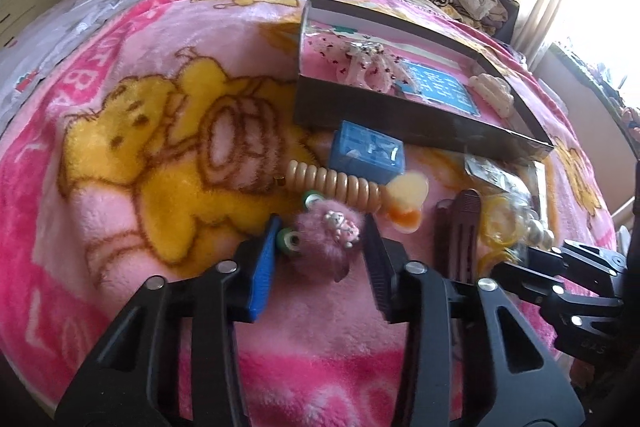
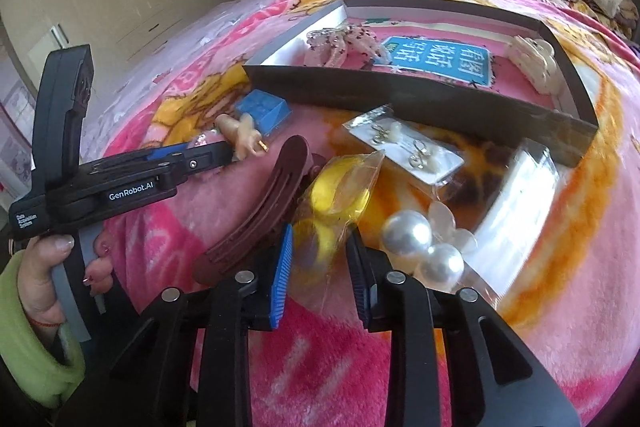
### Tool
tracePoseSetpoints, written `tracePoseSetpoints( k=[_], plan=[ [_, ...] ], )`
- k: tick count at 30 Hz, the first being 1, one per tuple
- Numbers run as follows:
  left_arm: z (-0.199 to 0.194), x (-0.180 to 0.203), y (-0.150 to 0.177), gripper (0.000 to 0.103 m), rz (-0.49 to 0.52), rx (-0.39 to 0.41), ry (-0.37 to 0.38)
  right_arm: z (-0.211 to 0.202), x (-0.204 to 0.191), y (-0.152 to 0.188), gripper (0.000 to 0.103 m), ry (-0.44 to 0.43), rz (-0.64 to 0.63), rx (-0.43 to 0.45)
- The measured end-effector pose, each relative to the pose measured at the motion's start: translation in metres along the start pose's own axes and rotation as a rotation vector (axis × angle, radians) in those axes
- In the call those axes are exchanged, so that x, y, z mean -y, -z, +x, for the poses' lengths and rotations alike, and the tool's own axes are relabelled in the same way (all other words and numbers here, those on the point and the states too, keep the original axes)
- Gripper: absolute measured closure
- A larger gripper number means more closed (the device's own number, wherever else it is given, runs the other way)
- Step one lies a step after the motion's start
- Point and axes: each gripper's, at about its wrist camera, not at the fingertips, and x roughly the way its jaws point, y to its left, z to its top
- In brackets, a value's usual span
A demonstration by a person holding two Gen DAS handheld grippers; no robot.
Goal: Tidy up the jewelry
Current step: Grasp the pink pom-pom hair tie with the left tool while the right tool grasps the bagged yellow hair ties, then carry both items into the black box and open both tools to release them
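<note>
Left wrist view: the left tongs are wide apart, with a fuzzy pink pom-pom hair tie sitting between the two fingers. The fingers do not seem to press it yet. Two green beads hang on the tie, close to the blue finger pad. Behind it lie a coiled tan hair tie, a small blue box and a yellow heart clip. All of this rests on a pink bear blanket on the bed. The dark tray box is farther back, and it already has a frilly bow and a cream claw clip inside.

Right wrist view: the right tongs are also open, not so wide, around a clear bag of yellow bands. I cannot tell if they touch the bag. A dark red hair clip lies just to the left, two big pearls just to the right, and a card of earrings is behind.

What could go wrong: the pom-pom is soft, so the tongs may grab only fluff and it could drop before reaching the tray. The bag is slippery and could slide out. The pearls are round and close by, so a bump could make them roll away
</note>
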Motion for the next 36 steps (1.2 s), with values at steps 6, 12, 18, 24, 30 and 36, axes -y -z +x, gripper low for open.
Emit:
tracePoseSetpoints(
  k=[6,12,18,24,30,36],
  plan=[
    [-0.008,0.000,0.004,0.078,0.000,0.014,0.000,-0.004,-0.008,-0.003,0.084,0.005,-0.062,0.025],
    [-0.025,0.003,0.011,0.078,0.004,0.034,-0.009,-0.015,-0.015,-0.006,0.085,0.020,-0.113,0.055],
    [-0.038,0.007,0.012,0.078,0.001,0.050,-0.002,-0.028,-0.009,-0.008,0.086,0.042,-0.099,0.077],
    [-0.047,0.018,0.007,0.078,0.019,0.069,0.008,-0.045,0.003,-0.010,0.086,0.062,-0.072,0.107],
    [-0.055,0.035,-0.002,0.078,0.041,0.090,0.037,-0.062,0.015,-0.012,0.086,0.082,-0.053,0.149],
    [-0.059,0.053,-0.010,0.078,0.071,0.107,0.053,-0.080,0.027,-0.013,0.086,0.118,-0.041,0.192]
  ],
)
